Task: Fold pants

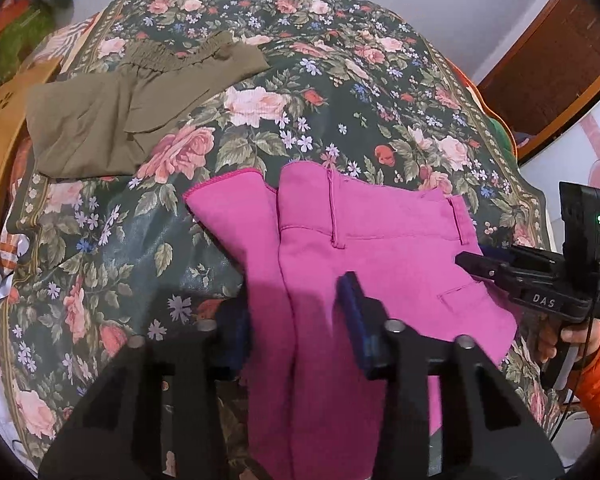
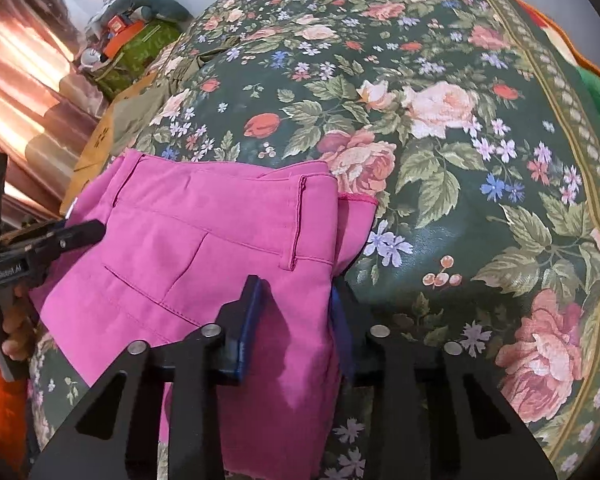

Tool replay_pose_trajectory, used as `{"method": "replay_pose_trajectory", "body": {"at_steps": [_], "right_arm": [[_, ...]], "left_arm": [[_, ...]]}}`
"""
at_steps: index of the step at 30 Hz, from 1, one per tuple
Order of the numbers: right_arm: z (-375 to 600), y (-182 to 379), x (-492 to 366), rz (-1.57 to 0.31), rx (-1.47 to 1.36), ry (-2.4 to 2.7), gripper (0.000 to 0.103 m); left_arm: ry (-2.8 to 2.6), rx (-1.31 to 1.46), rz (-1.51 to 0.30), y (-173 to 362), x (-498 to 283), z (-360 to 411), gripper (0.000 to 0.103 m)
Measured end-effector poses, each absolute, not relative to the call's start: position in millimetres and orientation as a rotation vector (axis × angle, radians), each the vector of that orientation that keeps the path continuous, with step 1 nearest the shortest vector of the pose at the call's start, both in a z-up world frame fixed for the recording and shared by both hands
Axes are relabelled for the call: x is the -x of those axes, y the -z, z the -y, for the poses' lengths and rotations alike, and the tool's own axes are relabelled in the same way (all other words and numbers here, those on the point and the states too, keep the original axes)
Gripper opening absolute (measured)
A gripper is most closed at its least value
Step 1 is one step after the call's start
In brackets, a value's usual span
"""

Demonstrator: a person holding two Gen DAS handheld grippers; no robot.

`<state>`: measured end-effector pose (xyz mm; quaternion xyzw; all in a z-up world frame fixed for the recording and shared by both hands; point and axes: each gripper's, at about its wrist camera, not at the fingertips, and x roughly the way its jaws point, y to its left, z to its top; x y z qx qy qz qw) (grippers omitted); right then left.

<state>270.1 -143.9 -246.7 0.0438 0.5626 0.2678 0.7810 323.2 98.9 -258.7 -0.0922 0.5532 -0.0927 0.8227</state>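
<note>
Pink pants lie folded on a floral cloth, waistband away from me. My left gripper has its blue-padded jaws apart, with pink fabric running between them. It is also seen at the left edge of the right wrist view. My right gripper likewise straddles a fold of the pants with jaws apart. It shows at the right of the left wrist view, its tip at the pants' edge.
Folded olive-green pants lie at the far left of the cloth. Cardboard and clutter sit beyond the left edge. A wooden door stands at the far right.
</note>
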Motion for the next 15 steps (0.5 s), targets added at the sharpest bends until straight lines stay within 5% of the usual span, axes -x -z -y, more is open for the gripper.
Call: {"method": "replay_pose_trajectory", "body": {"at_steps": [5,15], "right_arm": [[140.7,237.7,-268.4,-1.177,-0.040,-0.553,0.013],[132.5,185.9,-271.8,-1.034,-0.037,-0.590,0.010]], "left_arm": [[0.162,0.148,-1.135,246.7,-318.9,-94.5,0.013],[0.097,0.069,-1.031,206.8,-312.4,-99.8,0.009]]}}
